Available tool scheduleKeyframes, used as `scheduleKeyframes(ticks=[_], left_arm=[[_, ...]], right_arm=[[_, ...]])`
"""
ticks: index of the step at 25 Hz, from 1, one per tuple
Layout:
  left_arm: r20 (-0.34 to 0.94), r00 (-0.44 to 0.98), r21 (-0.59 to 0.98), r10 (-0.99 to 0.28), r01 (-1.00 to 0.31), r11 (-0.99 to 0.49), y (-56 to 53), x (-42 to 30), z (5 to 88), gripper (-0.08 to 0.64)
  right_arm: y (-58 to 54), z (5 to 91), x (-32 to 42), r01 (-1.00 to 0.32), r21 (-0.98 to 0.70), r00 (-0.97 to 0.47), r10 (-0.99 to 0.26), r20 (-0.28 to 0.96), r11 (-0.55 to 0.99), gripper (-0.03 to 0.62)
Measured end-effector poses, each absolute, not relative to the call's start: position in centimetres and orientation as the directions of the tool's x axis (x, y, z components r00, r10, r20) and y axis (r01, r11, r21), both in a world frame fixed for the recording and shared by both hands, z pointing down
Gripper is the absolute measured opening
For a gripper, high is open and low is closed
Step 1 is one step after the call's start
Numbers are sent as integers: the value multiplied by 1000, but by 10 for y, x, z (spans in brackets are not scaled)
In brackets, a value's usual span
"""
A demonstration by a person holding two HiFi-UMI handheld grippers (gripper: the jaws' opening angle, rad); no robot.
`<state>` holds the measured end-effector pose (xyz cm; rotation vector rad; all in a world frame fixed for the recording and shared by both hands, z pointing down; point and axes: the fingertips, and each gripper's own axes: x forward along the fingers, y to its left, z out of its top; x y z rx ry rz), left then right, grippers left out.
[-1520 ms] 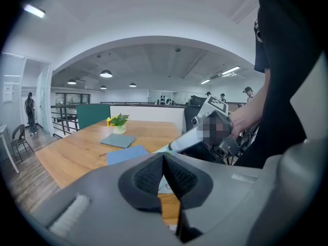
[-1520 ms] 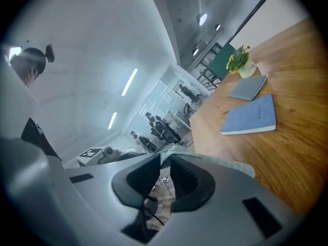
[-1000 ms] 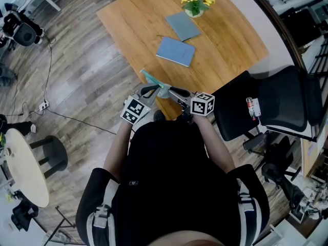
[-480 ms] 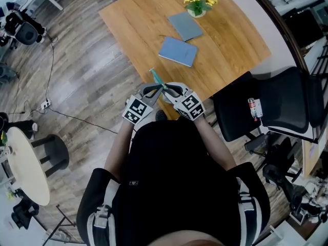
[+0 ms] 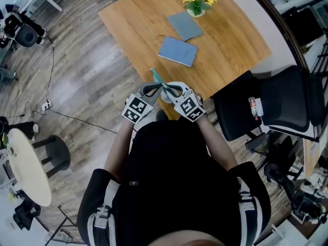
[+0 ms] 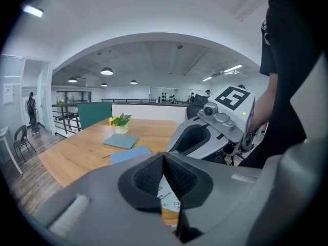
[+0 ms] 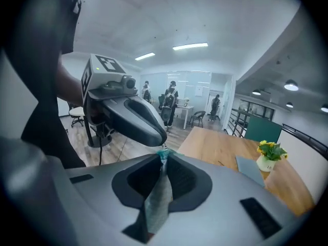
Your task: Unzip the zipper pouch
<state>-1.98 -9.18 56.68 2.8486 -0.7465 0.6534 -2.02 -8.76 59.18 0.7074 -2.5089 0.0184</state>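
Hanging at the near edge of the desk, open floor to the left, the pouch is being pinched by the left gripper, jaws tight, while the right gripper is closing its jaws on it.

A wooden desk fills the upper middle of the head view. On it lie a blue notebook and, just beyond it, a grey-blue one, with a small pot of yellow flowers near the far edge. A black office chair stands at the right. At lower left are a round white table and a black stool; a power strip lies on the plank floor.
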Motion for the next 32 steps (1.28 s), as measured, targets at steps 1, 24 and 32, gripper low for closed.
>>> scheduleKeyframes(ticks=[1, 24, 32], left_arm=[[447, 779, 2, -439, -492, -871, -92, -19, 567, 3], [489, 739, 14, -463, -537, -844, -104, -26, 564, 5], [510, 718, -11, -473, -544, -839, -110, -29, 567, 6]], right_arm=[[-88, 592, -19, -483, 150, -713, -487, 504, 863, 46], [-83, 579, -19, -430, 262, -694, -502, 516, 864, 41], [-84, 578, -19, -428, 261, -698, -500, 513, 865, 40]])
